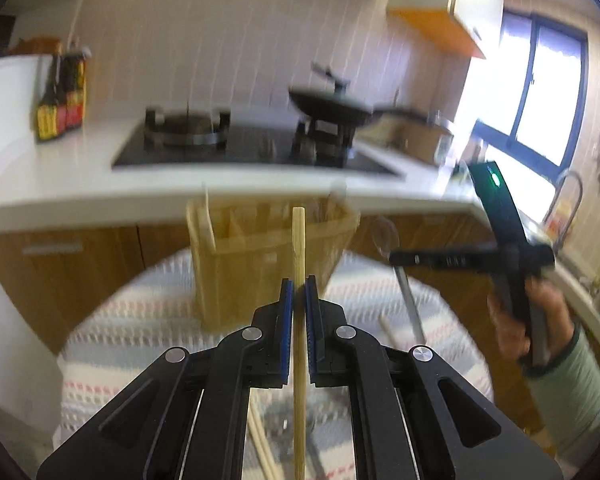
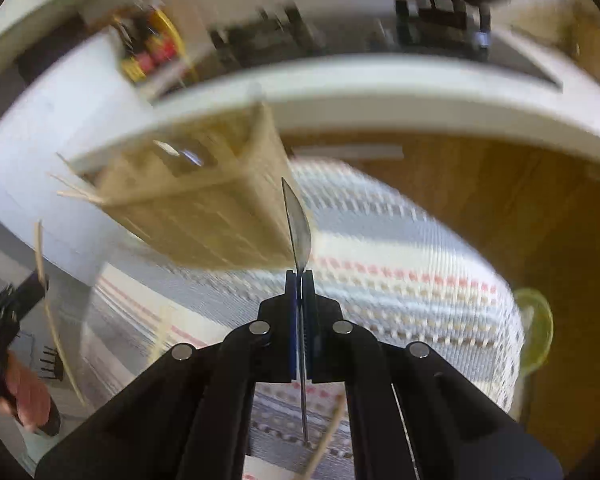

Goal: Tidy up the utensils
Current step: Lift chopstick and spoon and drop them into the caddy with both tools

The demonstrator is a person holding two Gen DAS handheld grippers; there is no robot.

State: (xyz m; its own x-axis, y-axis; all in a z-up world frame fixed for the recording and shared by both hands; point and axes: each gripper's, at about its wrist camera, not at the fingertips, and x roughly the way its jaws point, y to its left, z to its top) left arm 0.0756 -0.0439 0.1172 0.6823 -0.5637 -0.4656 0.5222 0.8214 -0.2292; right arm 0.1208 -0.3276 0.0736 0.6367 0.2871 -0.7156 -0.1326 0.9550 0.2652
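The left tool [image 1: 299, 286] is clamped on a wooden chopstick [image 1: 299, 248] at frame centre; the right tool [image 2: 300, 280] (its hand [image 1: 516, 320] visible at right) pinches a metal spoon [image 2: 299, 228].

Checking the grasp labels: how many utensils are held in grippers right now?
2. A wooden chopstick is clamped upright in the left gripper; a metal spoon is clamped in the right gripper. More utensils lie on the cloth and in the wooden holder, blurred.
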